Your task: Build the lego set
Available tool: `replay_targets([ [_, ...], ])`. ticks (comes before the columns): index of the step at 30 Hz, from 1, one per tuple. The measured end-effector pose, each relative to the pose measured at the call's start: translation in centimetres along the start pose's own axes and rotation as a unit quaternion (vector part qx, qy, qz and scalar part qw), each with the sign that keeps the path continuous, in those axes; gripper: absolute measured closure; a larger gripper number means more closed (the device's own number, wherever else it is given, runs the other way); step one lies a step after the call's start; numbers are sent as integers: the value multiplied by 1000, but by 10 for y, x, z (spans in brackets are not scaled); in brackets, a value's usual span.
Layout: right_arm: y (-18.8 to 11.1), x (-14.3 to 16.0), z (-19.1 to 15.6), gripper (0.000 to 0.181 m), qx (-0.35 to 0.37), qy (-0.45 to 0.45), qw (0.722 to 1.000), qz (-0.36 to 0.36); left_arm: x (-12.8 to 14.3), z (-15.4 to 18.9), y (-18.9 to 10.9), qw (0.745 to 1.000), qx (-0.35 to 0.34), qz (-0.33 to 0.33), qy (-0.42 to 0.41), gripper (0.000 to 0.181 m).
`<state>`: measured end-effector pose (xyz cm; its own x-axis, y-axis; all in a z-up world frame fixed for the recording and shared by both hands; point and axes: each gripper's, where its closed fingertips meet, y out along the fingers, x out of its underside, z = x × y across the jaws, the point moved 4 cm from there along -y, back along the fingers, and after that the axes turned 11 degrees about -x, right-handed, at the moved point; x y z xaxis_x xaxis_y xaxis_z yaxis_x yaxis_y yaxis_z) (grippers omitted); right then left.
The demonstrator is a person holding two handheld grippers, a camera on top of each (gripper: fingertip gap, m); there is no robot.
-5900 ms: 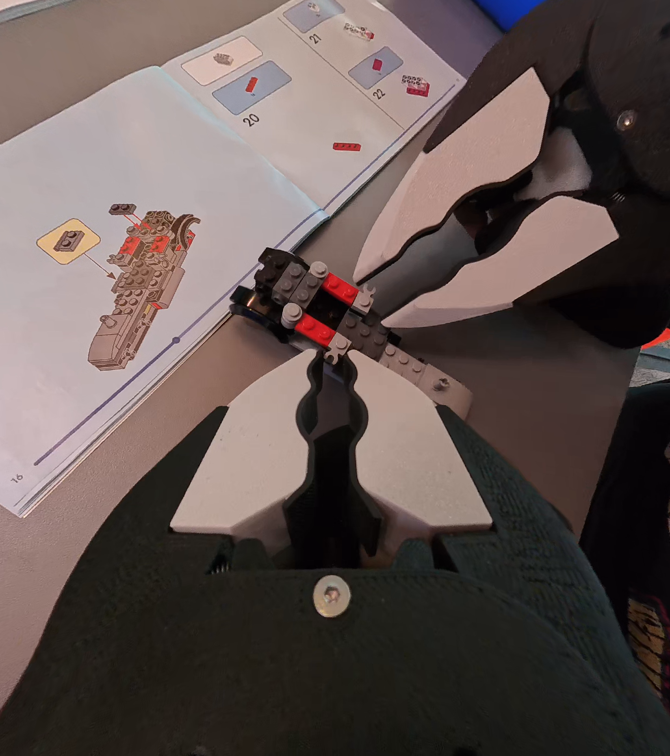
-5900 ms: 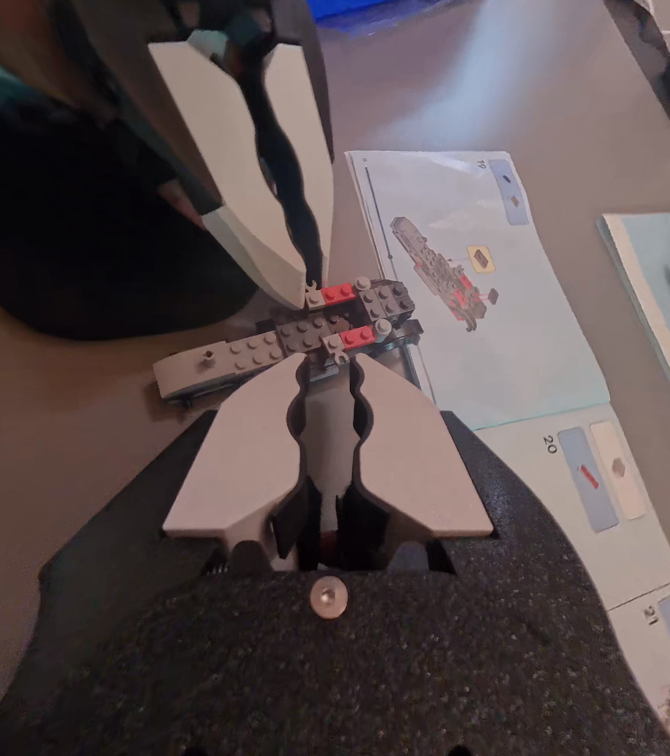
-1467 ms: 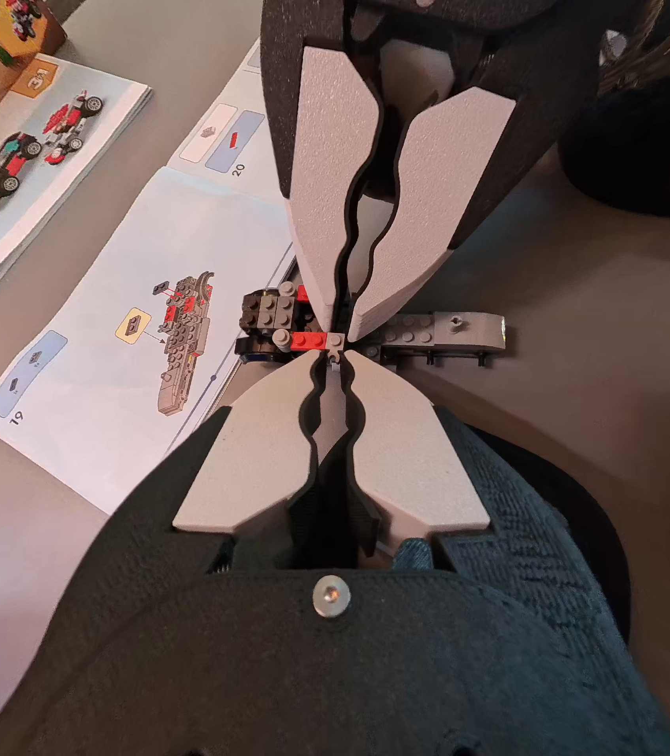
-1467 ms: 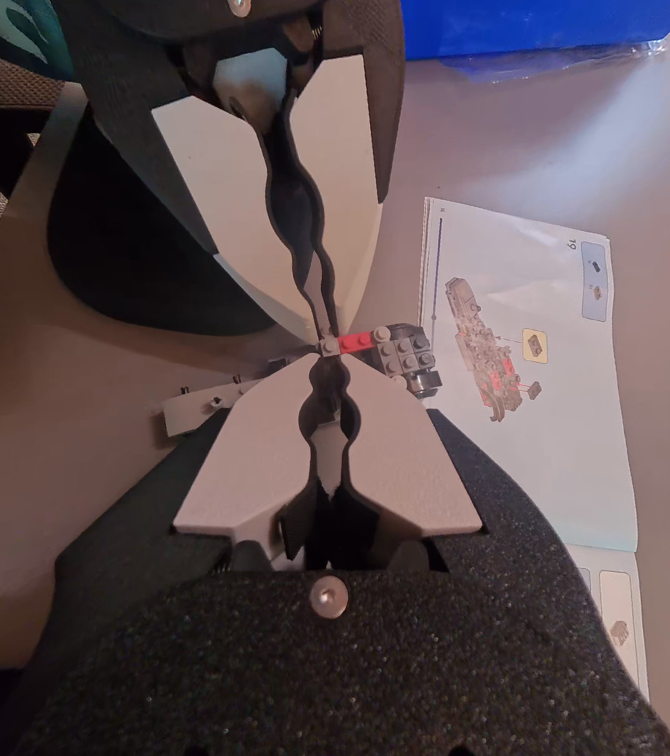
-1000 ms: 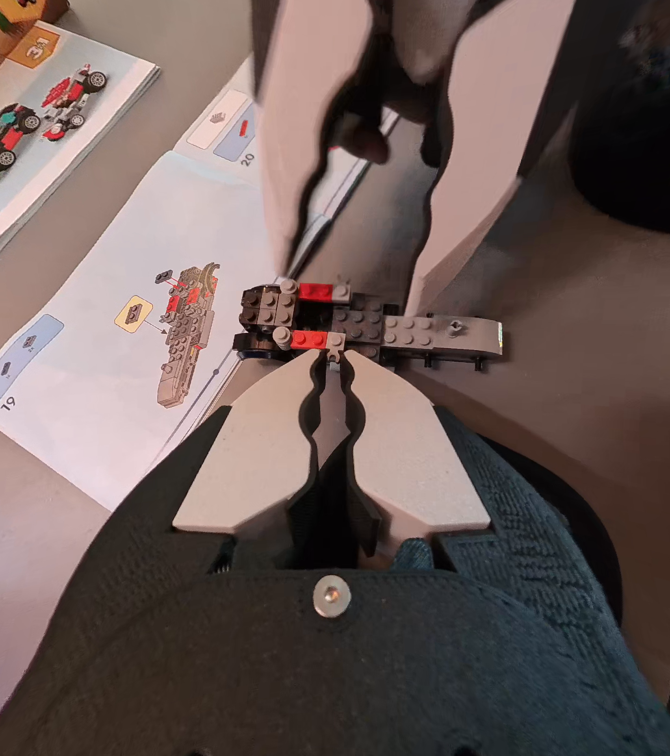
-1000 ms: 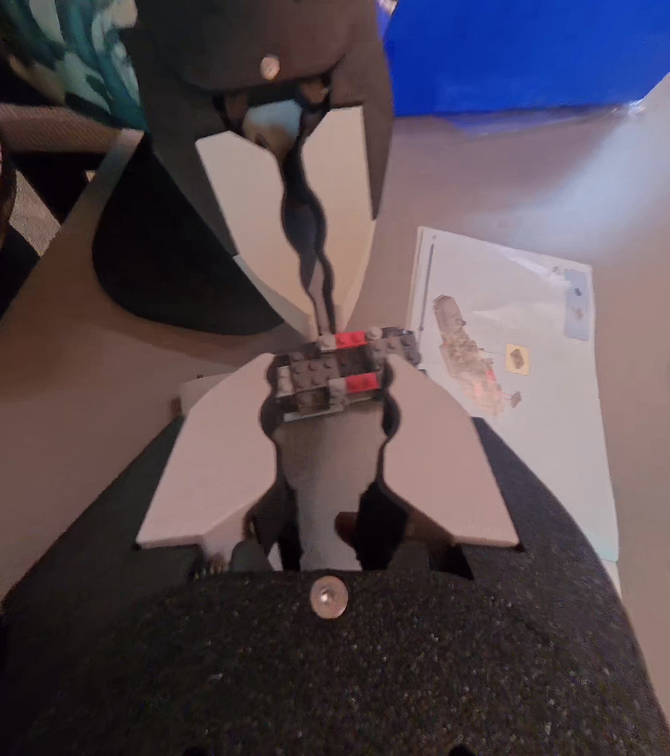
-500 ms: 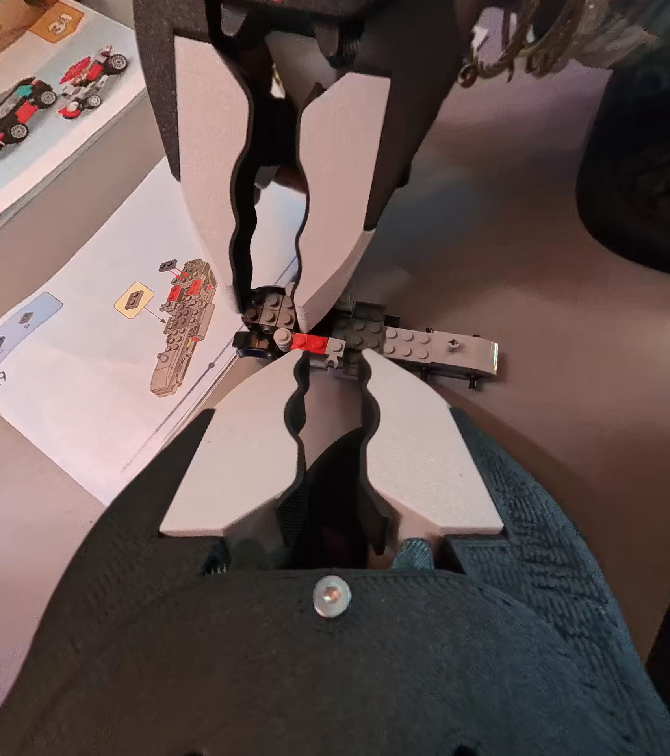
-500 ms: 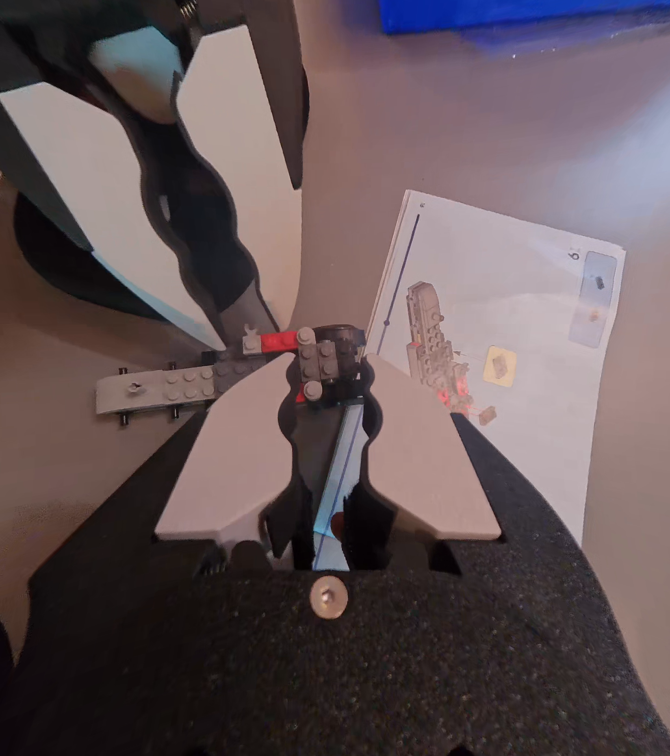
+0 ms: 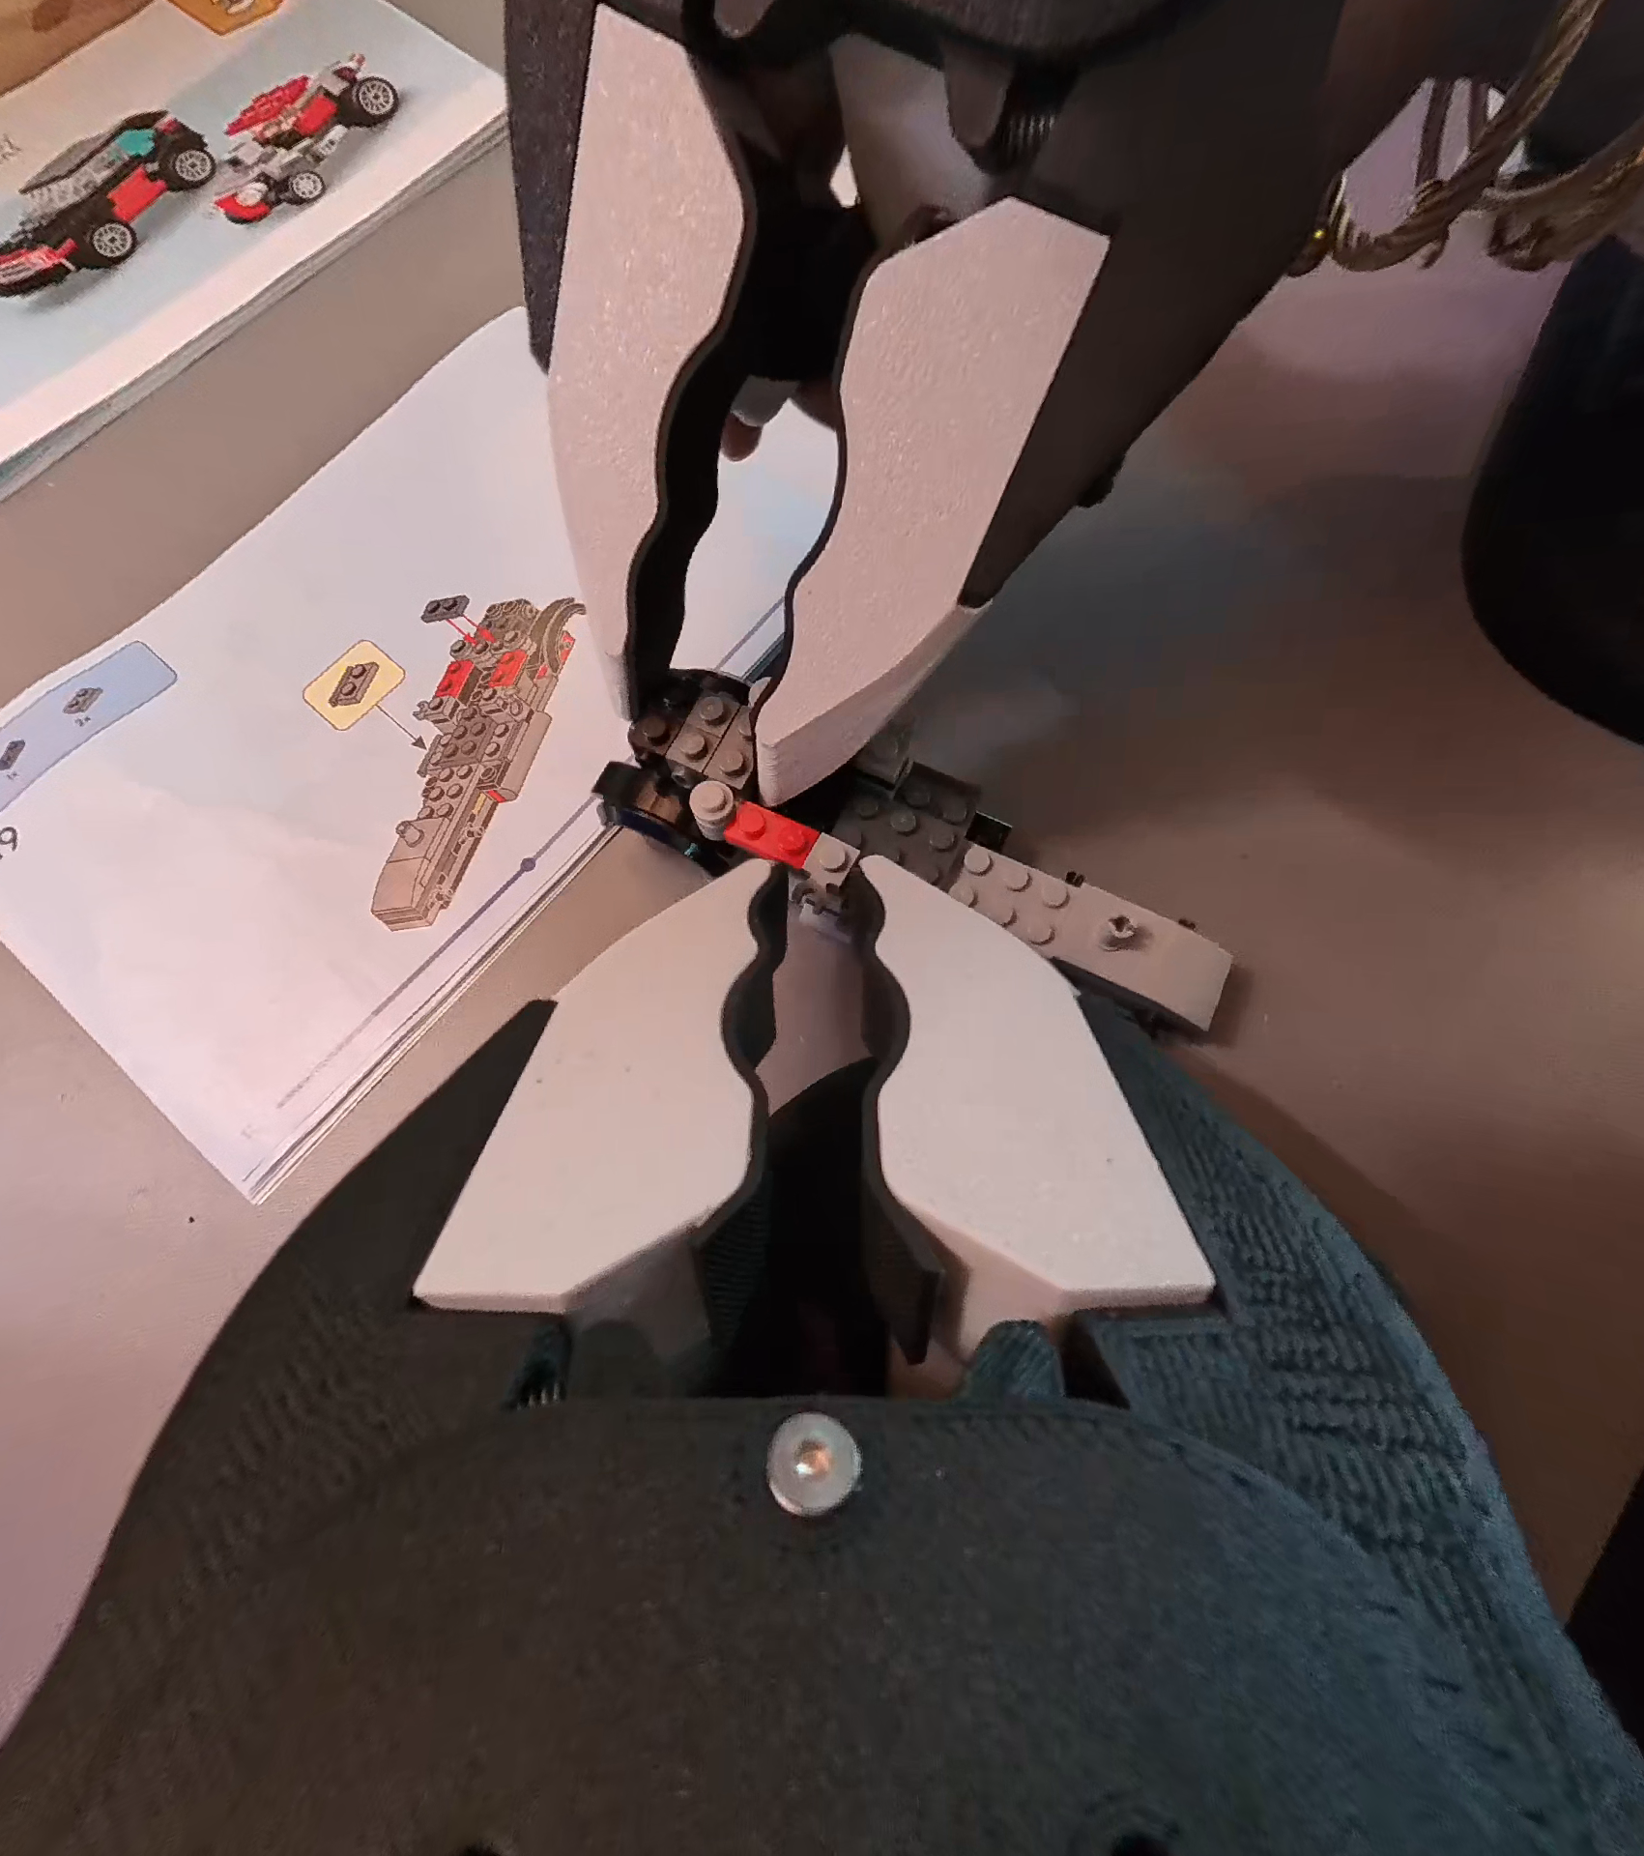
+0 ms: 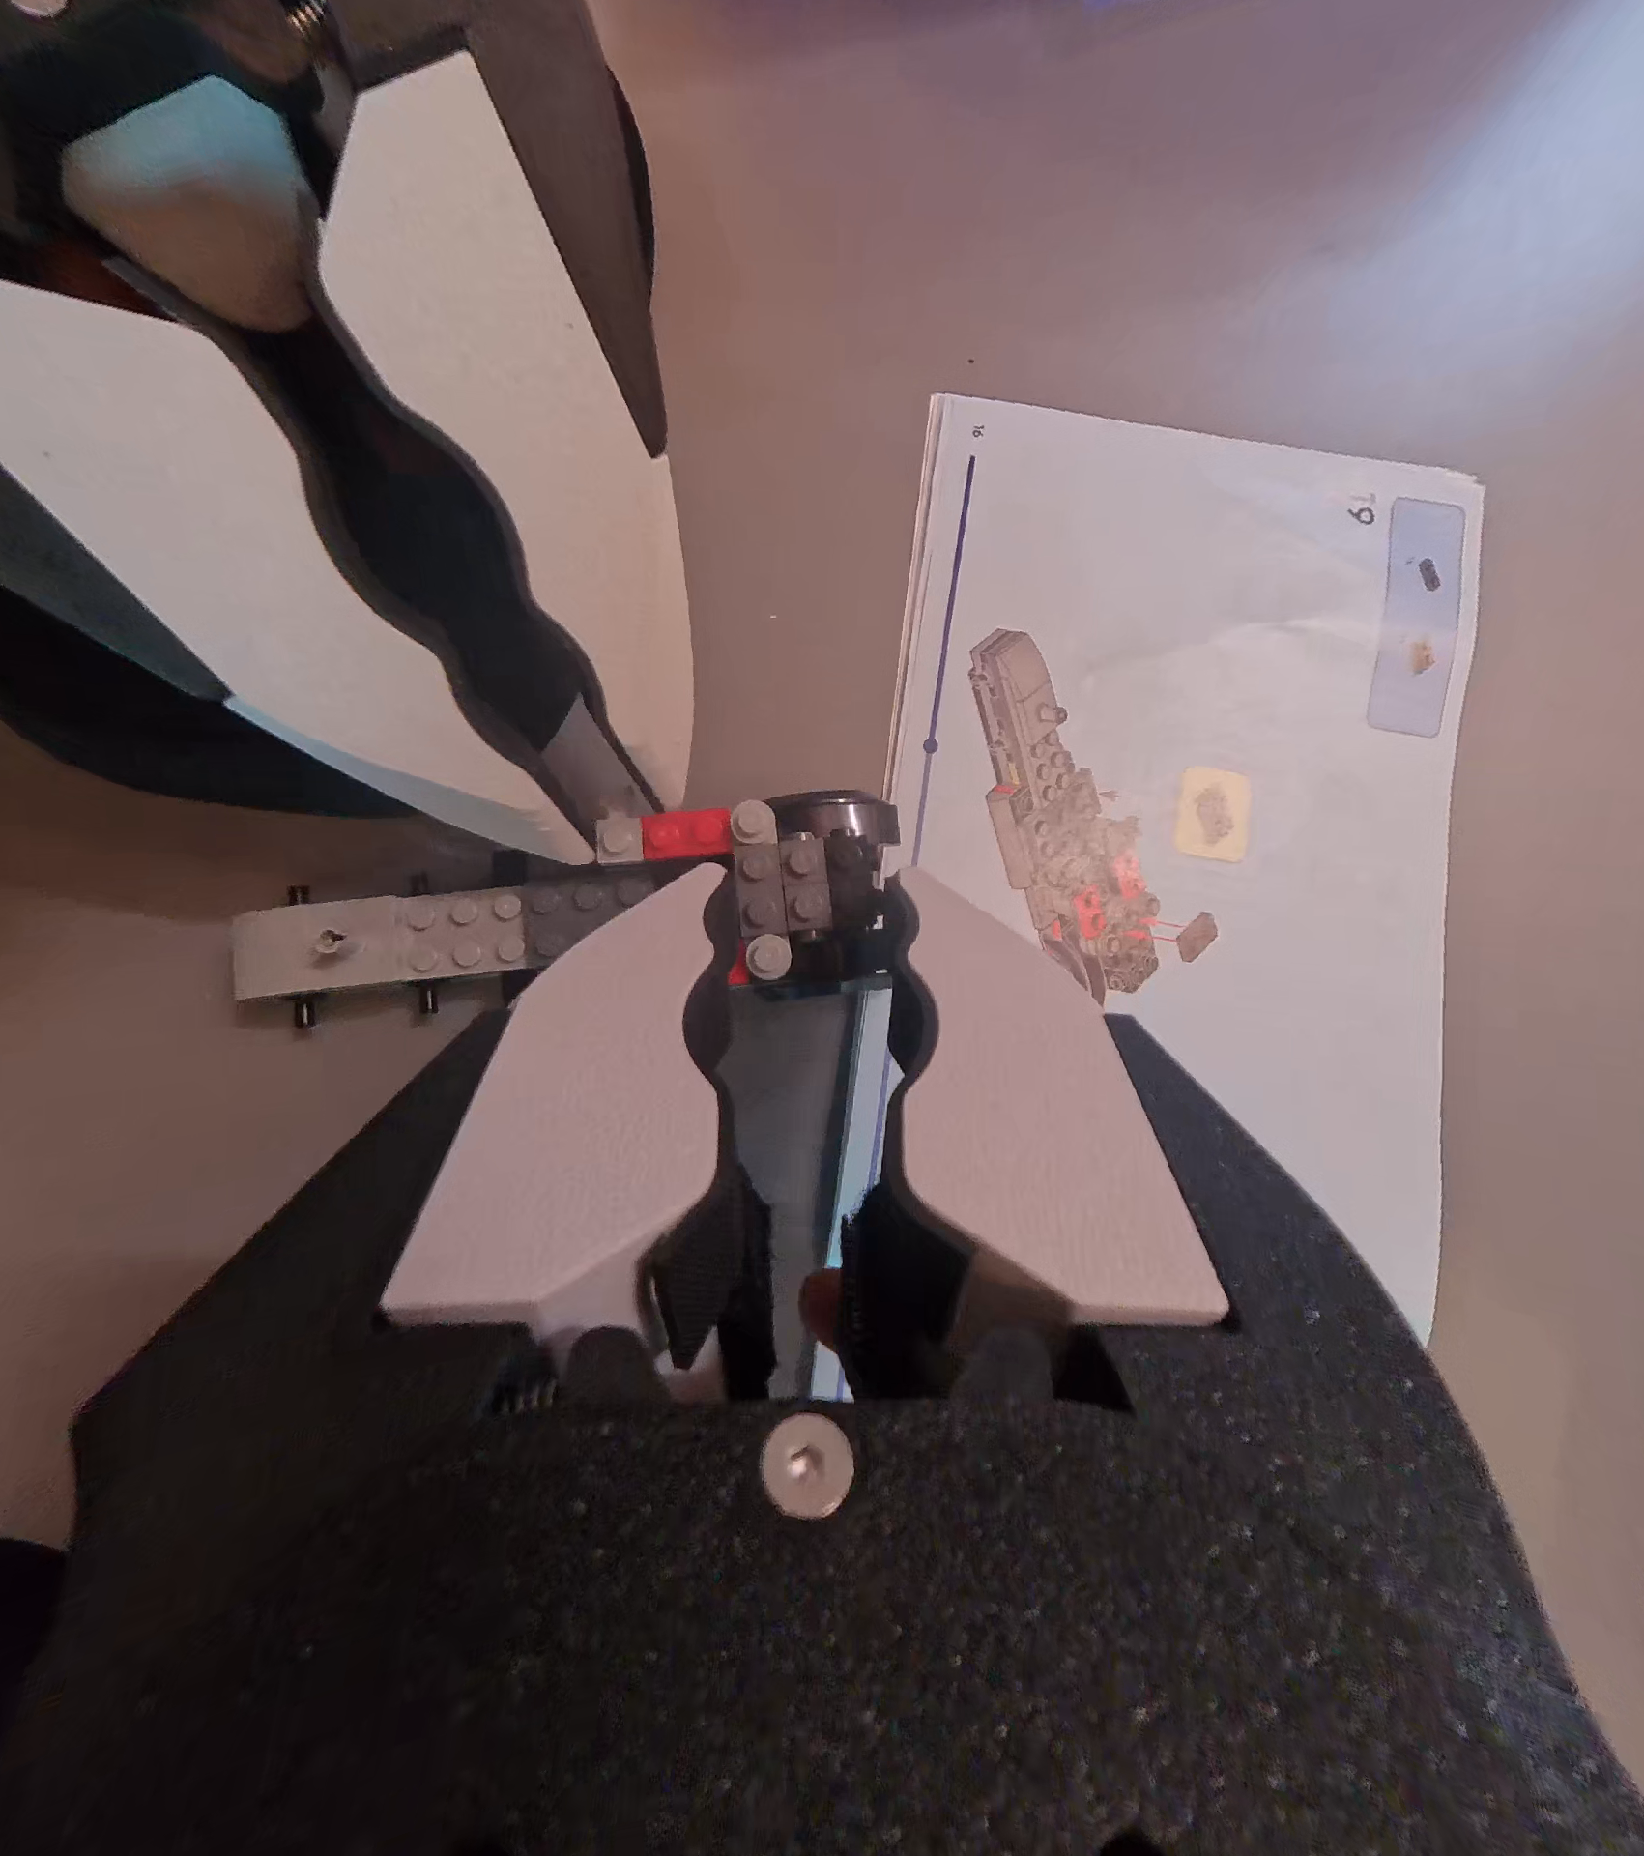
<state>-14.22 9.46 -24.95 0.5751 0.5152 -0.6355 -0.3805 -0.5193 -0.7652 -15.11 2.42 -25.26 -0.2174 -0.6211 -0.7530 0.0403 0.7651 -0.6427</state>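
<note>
Right wrist view: right gripper (image 10: 802, 894) grasping dark end of lego model (image 10: 777, 874); left gripper (image 9: 823, 874) pinching its grey clip; booklet (image 10: 1199, 803) beside on worktop (image 10: 1099, 251).

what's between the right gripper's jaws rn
The dark stud-topped end of the lego model: the right gripper has a jaw on each side of it, shown in the right wrist view.

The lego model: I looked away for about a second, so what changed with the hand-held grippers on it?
The right hand-held gripper opened, shifted from the lego model's middle to its dark end, and now straddles it. The left hand-held gripper loosened slightly at the grey tab by the red plate. The instruction booklet stayed open.
</note>
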Motion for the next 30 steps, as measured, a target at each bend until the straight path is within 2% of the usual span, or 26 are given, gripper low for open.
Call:
replay_targets([
  [17, 0, 1, -2, 154, 17, 20, 1000, 7, 1, 2, -1, 1000, -13, -2, -13, 170],
  [23, 0, 2, -4, 154, 14, -10, 1000, 5, 1, 0, -2, 999, 27, -13, -12, 170],
  [30, 0, 2, -3, 154, 5, -31, 999, -1, 1, -1, -1, 999, 44, -18, 7, 170],
])
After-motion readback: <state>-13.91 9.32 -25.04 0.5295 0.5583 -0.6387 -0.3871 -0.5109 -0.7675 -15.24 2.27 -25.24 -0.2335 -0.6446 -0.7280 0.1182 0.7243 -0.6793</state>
